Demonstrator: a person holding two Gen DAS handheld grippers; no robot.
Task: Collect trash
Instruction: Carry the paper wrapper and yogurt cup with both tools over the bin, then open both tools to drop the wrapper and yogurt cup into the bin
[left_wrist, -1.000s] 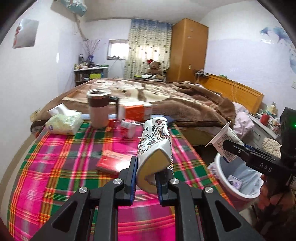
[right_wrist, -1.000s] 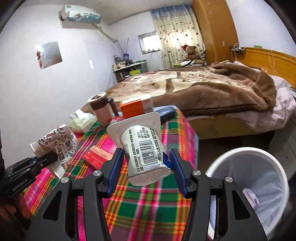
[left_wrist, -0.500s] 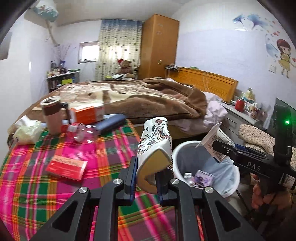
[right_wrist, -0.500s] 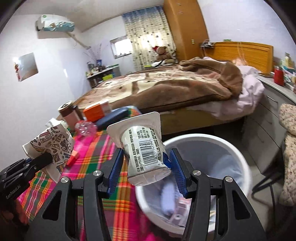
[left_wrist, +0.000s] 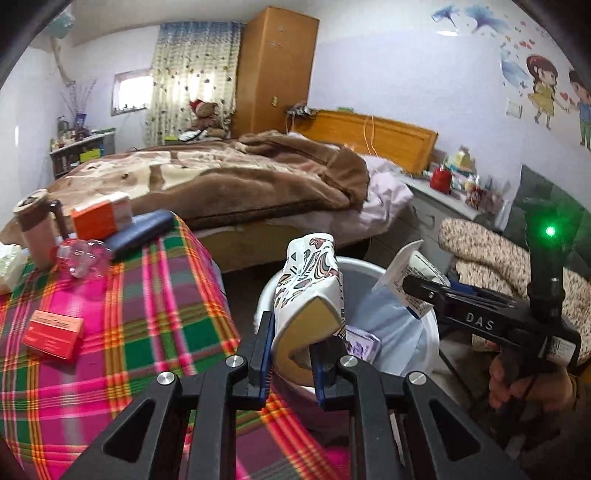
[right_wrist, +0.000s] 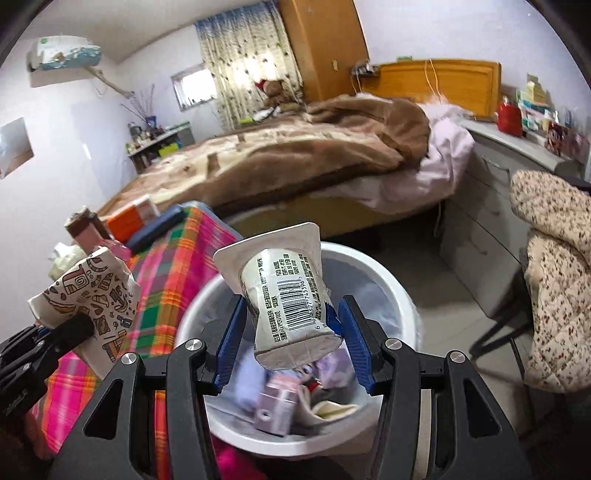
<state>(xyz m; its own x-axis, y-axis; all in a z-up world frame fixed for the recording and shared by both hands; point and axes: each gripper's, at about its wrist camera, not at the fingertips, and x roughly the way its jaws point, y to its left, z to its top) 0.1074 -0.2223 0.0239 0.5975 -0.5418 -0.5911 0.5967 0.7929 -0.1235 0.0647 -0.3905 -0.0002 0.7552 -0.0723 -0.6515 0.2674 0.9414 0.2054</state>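
Clutching a crushed, patterned paper cup in my left gripper, I hold it over the near rim of the white trash bin beside the plaid-covered table. My right gripper is clamped on an empty yogurt cup, tilted above the bin's mouth, where cartons and wrappers lie.

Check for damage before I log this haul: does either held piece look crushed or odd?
The patterned paper cup in the left gripper is squashed flat, its mouth pinched to a slit. The yogurt cup in the right gripper keeps its shape, tilted, above the white bin.
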